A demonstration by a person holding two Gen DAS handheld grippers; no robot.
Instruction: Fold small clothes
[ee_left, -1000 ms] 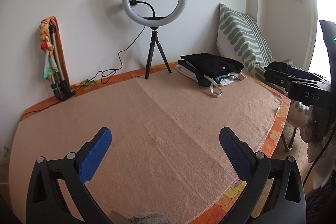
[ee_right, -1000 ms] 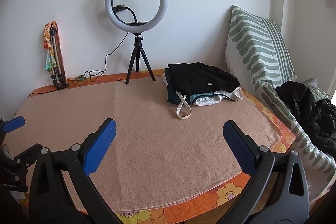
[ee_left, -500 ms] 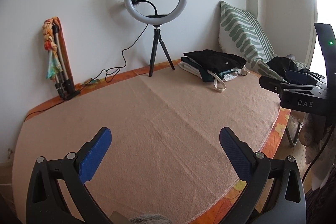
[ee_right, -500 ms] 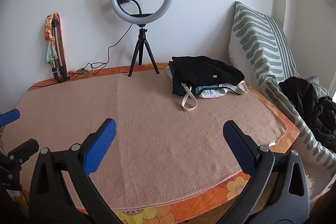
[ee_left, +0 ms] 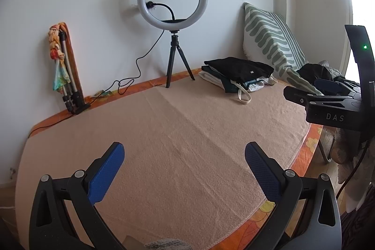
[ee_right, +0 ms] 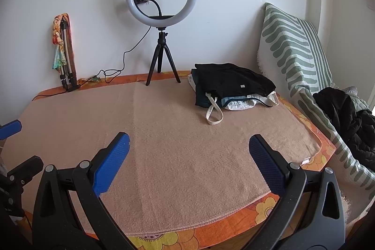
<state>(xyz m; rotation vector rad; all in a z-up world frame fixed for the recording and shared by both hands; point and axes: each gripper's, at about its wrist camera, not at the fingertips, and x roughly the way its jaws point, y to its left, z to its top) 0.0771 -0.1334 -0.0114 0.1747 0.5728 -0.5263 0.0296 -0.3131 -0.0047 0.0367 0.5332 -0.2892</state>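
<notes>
A stack of folded clothes (ee_left: 236, 73), black on top with white and teal below, lies at the far right of the peach blanket (ee_left: 164, 132); it also shows in the right wrist view (ee_right: 232, 83). A cream strap loop (ee_right: 214, 115) hangs out of the stack's front. My left gripper (ee_left: 184, 151) is open and empty above the blanket's near part. My right gripper (ee_right: 188, 143) is open and empty above the near edge; its body (ee_left: 332, 107) shows at the right of the left wrist view. A heap of dark unfolded clothes (ee_right: 346, 114) lies off to the right.
A ring light on a tripod (ee_right: 161, 22) stands at the back centre, its cable trailing left. A folded tripod wrapped in a coloured scarf (ee_right: 63, 50) leans on the wall at the back left. A green striped cushion (ee_right: 297, 48) stands at the right. An orange flowered cloth (ee_right: 269, 207) edges the table.
Both grippers stay open and empty. Both views have drifted slightly, so the clothes stack and ring light shifted a little in frame. Nothing on the blanket has moved.
</notes>
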